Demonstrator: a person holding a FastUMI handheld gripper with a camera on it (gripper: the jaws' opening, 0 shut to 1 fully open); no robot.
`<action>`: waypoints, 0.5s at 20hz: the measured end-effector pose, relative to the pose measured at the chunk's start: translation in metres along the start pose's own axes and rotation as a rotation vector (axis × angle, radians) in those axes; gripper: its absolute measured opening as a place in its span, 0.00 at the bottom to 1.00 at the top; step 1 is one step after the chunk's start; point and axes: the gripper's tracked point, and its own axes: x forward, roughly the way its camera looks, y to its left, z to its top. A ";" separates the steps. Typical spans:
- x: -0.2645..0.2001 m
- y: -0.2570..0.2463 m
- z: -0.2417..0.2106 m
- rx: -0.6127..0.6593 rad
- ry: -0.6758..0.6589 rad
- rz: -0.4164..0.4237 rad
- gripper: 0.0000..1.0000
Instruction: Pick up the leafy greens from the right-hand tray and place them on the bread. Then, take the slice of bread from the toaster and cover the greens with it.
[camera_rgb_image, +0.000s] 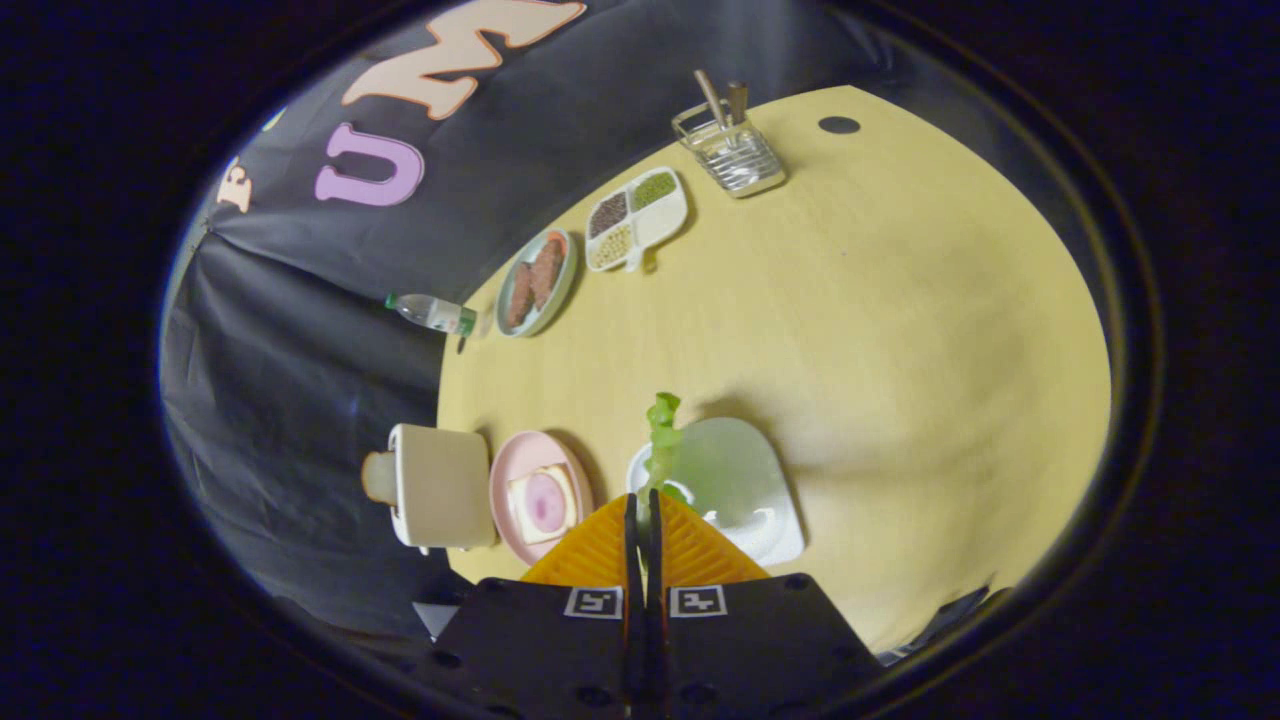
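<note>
My gripper is shut on a strip of leafy greens, which sticks out ahead of the fingertips above the pale green tray. To the left of the fingers lies a pink plate with a slice of bread topped by a round pink slice of meat. Further left stands a cream toaster with a slice of bread poking out of its far side.
On the yellow table beyond the fingers: a plate of brown meat pieces, a divided dish of beans and grains, a wire utensil rack and a water bottle at the table's edge.
</note>
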 end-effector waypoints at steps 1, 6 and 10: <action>-0.004 0.014 -0.004 0.006 0.000 0.034 0.03; -0.011 0.083 -0.028 0.043 0.035 0.180 0.03; 0.005 0.123 -0.056 0.013 0.109 0.236 0.03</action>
